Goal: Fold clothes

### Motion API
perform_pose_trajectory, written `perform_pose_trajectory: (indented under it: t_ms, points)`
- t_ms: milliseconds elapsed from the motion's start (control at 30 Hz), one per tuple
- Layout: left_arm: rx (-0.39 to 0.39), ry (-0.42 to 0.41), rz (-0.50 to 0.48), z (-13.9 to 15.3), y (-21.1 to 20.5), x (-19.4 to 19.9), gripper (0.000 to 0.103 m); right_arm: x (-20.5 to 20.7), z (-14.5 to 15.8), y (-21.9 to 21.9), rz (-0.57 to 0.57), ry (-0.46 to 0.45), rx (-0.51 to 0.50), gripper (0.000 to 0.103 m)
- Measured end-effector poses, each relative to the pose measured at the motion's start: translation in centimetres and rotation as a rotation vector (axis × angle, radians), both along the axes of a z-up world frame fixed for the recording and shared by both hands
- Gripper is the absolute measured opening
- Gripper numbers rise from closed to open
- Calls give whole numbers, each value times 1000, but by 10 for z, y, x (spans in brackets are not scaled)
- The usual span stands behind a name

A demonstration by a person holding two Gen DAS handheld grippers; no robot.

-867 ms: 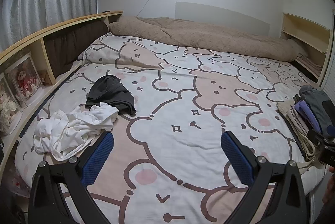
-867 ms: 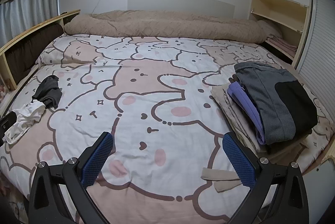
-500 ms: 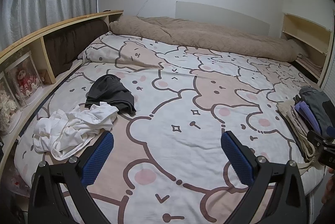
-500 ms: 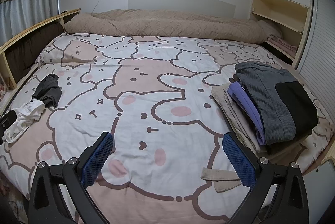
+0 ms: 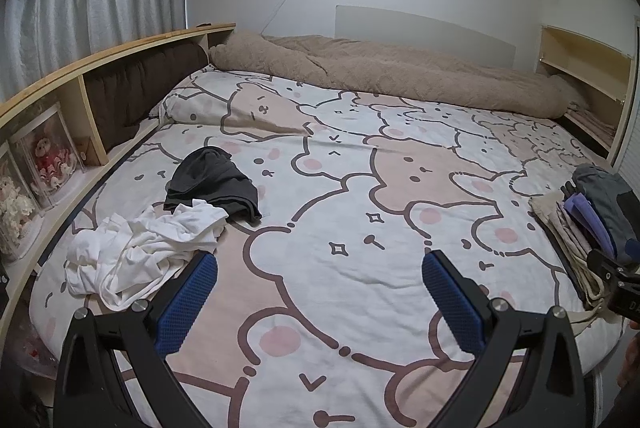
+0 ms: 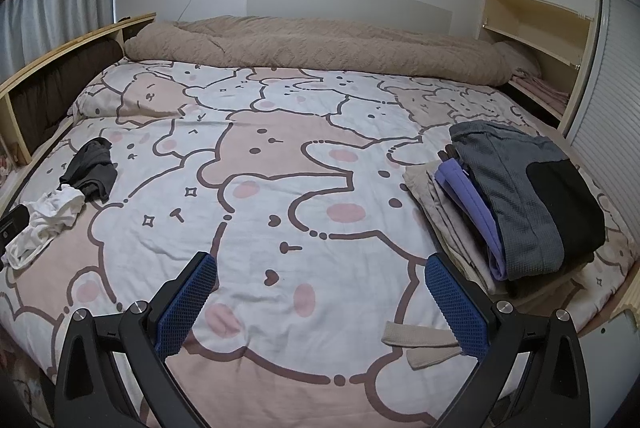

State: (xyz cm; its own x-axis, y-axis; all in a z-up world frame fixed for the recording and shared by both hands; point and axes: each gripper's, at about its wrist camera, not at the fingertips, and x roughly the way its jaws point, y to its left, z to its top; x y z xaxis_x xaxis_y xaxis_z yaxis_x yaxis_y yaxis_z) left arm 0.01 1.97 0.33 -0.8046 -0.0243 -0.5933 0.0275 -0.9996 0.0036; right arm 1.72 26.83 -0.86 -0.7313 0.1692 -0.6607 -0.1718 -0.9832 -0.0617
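left gripper (image 5: 320, 286): jaws spread wide, nothing between them. Hangs over the bed's near edge, tilted down, angled toward the left side; reads as lining up on the unfolded pile.
right gripper (image 6: 322, 286): jaws spread wide too, empty. Over the near edge, right of centre, just beside the finished stack.
white garment (image 5: 140, 252): crumpled heap at the bed's near-left corner, just ahead of the left gripper's left pad. Closest unfolded piece, so likely next pick.
dark garment (image 5: 212, 184): bunched, along the left edge behind the white one; their edges touch or overlap slightly.
folded stack (image 6: 516, 204): by the right edge, grey piece on top, purple and beige under it. Parked aside so the middle stays free for folding.
beige strip (image 6: 420, 342): lies loose at the near edge, below the stack; can't tell whether it belongs to it.
bed cover (image 6: 280, 156): bear print, fairly flat in the middle; serves as the work surface.
progress: judging by stack vs. heap, two pieces left.
risk: white heap is tangled; a blind pinch may grab several layers.
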Motion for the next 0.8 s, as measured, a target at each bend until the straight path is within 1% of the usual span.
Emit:
perform_pose_trajectory:
  t_ms: [467,800]
  points:
    - [2,6,-7,0,-10,-1,103,-1,0,-1,7,-8,6,103]
    - [11,-6,-11,-3,-14,-2,103,-3,-2,-6,18,-10,19,103]
